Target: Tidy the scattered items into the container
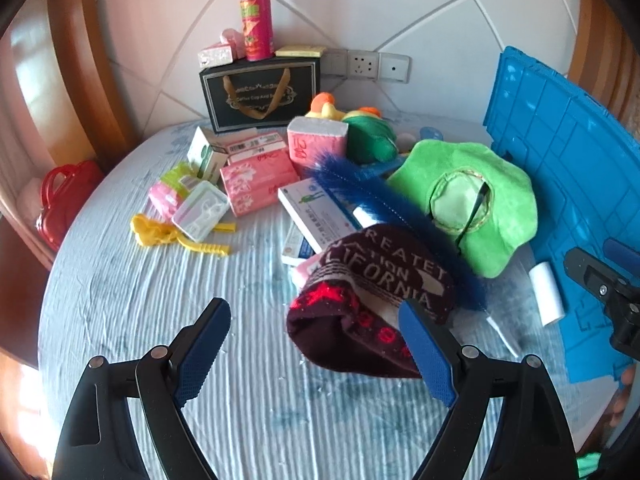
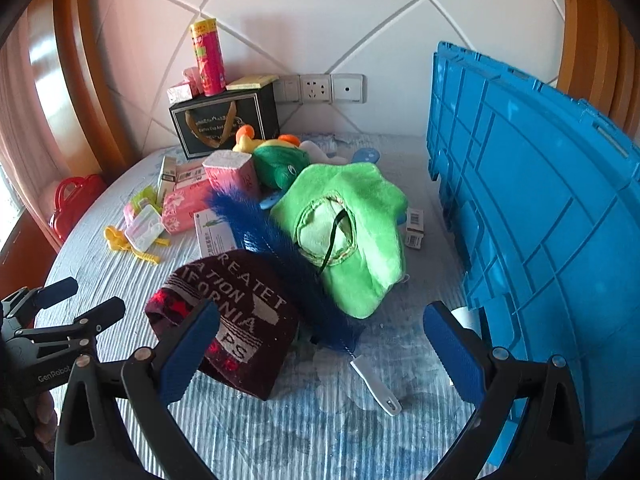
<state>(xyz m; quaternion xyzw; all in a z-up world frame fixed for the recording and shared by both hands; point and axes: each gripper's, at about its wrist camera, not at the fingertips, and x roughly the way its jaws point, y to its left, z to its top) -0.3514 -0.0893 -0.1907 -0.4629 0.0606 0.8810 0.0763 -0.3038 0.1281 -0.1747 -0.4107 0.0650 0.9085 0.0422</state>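
Both grippers are hovering over the blue-grey bedsheet (image 1: 140, 300), nothing between the jaws. The left gripper (image 1: 316, 346) is sitting with its jaws spread wide, its right pad overlapping the near edge of the maroon knit beanie (image 1: 372, 300) in its own view, contact not clear. The right gripper (image 2: 322, 354) is also gaping wide, empty, its left pad in front of the beanie and its right pad near the blue crate (image 2: 540, 240). The crate is standing at the right of the bed, ribbed wall facing the pile, inside not visible. A white handle (image 2: 378, 386) is lying on the sheet just near of the beanie, leading into a fuzzy blue duster (image 1: 384, 204) that is running diagonally far-left across the pile. A green plush hat (image 1: 468, 204) is lying right of the duster, close to the crate. A white roll (image 1: 547, 293) is resting against the crate wall. Left of the duster a white-blue box (image 1: 316, 208), pink tissue packs (image 1: 256, 184), a clear plastic case (image 1: 202, 210) and a yellow plastic clip (image 1: 168, 236) are lying scattered. Farther back a green plush toy (image 1: 370, 136) is lying beside a yellow-orange one. At the far wall a black gift bag (image 1: 260, 94) is standing with a pink snack can (image 1: 256, 18) on top. A red case (image 1: 66, 200) is sitting off the bed at far left.
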